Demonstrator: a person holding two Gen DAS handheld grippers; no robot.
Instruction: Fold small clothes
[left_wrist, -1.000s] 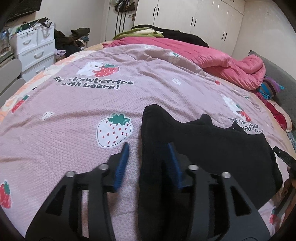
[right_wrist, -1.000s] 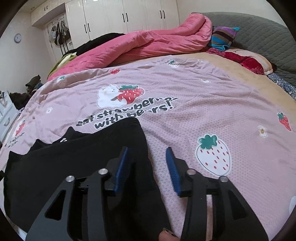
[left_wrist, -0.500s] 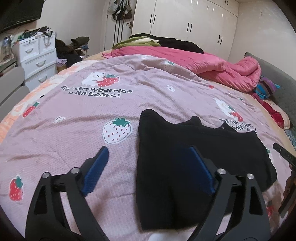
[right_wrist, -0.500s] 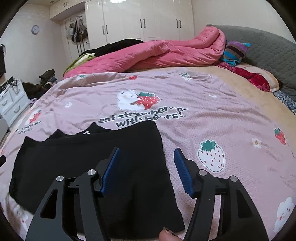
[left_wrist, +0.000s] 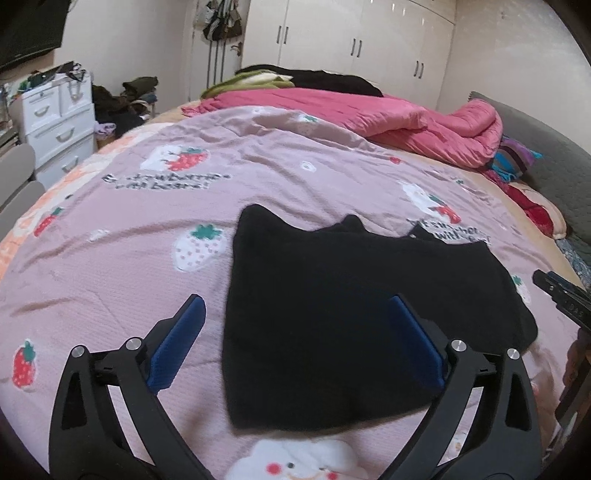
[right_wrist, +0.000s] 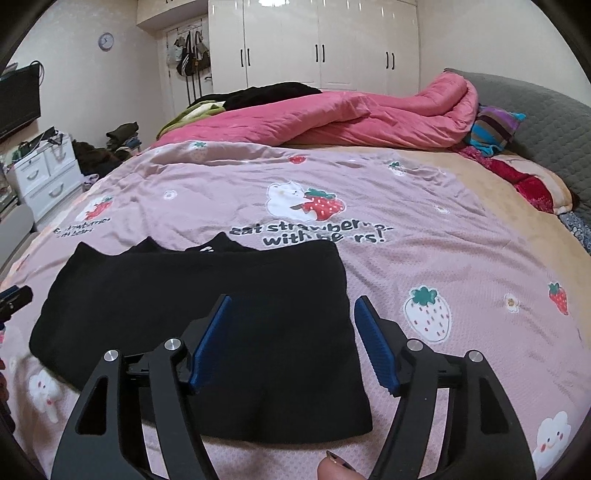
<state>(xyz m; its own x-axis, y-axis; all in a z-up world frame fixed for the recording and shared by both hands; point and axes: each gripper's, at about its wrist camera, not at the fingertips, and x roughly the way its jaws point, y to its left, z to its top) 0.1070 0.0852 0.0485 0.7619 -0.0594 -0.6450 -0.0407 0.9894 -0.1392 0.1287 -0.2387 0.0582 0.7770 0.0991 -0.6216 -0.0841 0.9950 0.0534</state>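
The left handheld gripper (left_wrist: 297, 325) has matte black plastic arms with triangular cut-outs, round silver screw heads at the joints, and two ribbed blue rubber finger pads (left_wrist: 177, 341). The right handheld gripper (right_wrist: 291, 332) is built the same: black cut-out arms, silver screws, ribbed blue pads (right_wrist: 375, 350). A bare fingertip with a dark polished nail (right_wrist: 334, 467) shows below it.

Bed cover (right_wrist: 424, 266) lies open around the black garment (right_wrist: 229, 317) on its left, right and near edges. Far edge obstructed by heaped pink quilt (right_wrist: 351, 118); pillows (right_wrist: 495, 129) crowd the headboard corner.
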